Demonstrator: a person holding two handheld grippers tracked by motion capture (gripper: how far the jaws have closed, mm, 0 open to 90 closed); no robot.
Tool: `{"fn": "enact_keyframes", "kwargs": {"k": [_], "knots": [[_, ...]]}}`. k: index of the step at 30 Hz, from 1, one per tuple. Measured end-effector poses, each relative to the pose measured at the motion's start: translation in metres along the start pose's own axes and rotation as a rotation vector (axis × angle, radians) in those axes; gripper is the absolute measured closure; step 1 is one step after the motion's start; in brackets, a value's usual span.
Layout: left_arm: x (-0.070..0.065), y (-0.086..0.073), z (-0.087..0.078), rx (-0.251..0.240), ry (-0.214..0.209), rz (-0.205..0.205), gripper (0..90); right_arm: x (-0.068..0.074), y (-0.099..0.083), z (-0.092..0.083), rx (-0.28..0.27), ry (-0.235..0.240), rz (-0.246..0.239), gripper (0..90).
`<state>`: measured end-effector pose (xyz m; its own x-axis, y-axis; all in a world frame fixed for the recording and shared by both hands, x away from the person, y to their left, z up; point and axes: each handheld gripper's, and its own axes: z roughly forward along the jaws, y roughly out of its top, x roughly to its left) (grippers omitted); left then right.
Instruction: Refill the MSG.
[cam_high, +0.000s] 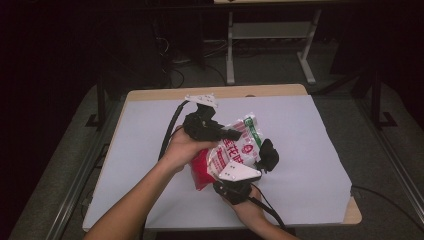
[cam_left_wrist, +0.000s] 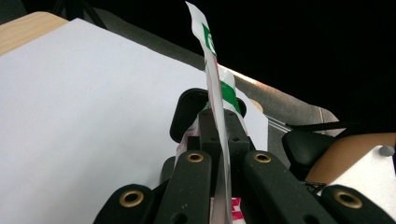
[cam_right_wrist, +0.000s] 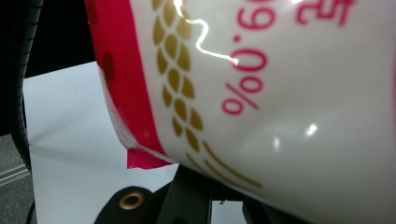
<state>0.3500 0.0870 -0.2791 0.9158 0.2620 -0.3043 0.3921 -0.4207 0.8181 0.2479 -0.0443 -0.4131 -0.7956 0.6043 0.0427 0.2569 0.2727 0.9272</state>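
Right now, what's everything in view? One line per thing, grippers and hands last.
plastic bag: one, white with red and green print, held up over the middle of the table between both grippers
white sheet: one, white, covers most of the table top
table: one, light wood edge, centre of the high view
frame legs: grey-white, on the floor behind the table
left gripper: one, black, jaws shut on the bag's thin edge near its green end
right gripper: one, black with a grey plate on top, below the bag's red end; the bag lies right over its jaws in the right gripper view
hands: left hand, right hand, forearms enter from the bottom edge
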Motion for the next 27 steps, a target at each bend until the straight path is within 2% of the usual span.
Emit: {"fn": "enact_keyframes", "kwargs": {"k": [4, 10, 18, 27], "knots": [[-0.002, 0.001, 0.001, 0.004, -0.005, -0.011, 90.0, 0.0, 0.0, 0.0, 0.003, 0.002, -0.001, 90.0], [-0.004, 0.003, 0.004, 0.02, 0.02, -0.02, 90.0, 0.003, 0.0, 0.001, -0.002, 0.009, -0.005, 90.0], [-0.005, 0.007, 0.008, 0.053, 0.04, -0.007, 90.0, 0.002, 0.0, 0.001, -0.004, 0.012, 0.012, 90.0], [-0.005, 0.008, 0.011, 0.057, 0.035, -0.02, 90.0, 0.001, 0.0, 0.001, -0.005, 0.01, 0.014, 90.0]]}}
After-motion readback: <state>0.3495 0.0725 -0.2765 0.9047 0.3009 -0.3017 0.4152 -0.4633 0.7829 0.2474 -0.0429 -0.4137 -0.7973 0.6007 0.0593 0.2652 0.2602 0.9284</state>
